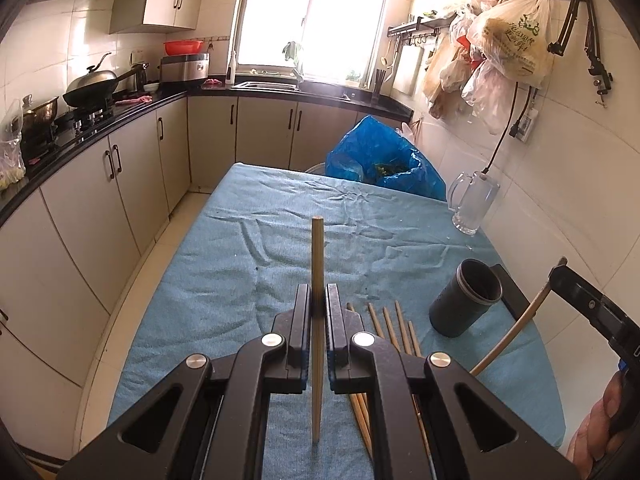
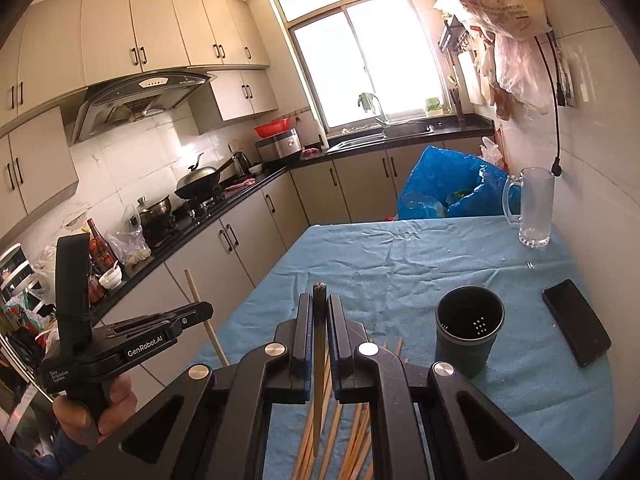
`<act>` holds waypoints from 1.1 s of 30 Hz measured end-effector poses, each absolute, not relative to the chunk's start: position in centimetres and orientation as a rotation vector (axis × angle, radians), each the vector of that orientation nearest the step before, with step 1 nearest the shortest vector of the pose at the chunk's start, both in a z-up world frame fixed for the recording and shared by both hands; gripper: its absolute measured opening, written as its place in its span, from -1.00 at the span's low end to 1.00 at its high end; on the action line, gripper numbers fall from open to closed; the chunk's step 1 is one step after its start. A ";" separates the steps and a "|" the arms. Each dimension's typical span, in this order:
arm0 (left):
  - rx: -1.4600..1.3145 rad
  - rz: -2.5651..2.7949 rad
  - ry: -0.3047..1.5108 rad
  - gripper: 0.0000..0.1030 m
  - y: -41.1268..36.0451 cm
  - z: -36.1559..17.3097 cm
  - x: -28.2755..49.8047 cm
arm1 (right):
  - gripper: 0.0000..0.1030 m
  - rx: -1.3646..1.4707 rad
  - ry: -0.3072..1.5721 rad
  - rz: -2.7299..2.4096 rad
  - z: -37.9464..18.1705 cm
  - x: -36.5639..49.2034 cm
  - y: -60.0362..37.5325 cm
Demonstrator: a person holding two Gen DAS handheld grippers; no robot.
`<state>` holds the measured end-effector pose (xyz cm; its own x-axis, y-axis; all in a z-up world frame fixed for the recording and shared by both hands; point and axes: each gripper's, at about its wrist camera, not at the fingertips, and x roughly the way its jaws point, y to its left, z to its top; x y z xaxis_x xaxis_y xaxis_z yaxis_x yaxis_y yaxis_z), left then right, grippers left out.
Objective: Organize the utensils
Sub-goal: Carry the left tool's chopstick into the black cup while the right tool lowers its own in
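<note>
My left gripper (image 1: 319, 300) is shut on a wooden chopstick (image 1: 317, 256) and holds it upright above the blue tablecloth (image 1: 248, 272). My right gripper (image 2: 319, 312) is shut on another chopstick (image 2: 319, 344), also upright. Several loose chopsticks (image 1: 394, 326) lie on the cloth below the grippers; they also show in the right wrist view (image 2: 360, 436). A dark cylindrical utensil holder (image 1: 466, 298) stands upright to the right of them, open and empty inside in the right wrist view (image 2: 468, 334). The left gripper shows at the left of the right wrist view (image 2: 132, 344).
A glass mug (image 2: 534, 208) stands at the table's far right by the wall. A black phone (image 2: 576, 328) lies right of the holder. A blue plastic bag (image 1: 384, 160) sits past the far table edge. Counter and cabinets (image 1: 100, 184) run along the left.
</note>
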<state>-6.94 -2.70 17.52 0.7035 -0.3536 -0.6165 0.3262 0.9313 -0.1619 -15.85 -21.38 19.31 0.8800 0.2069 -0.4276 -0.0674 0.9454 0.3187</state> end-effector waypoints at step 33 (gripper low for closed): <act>-0.001 -0.523 0.656 -0.88 -8.6 23.4 -5.6 | -0.85 0.306 0.326 0.001 26.3 -18.1 -27.5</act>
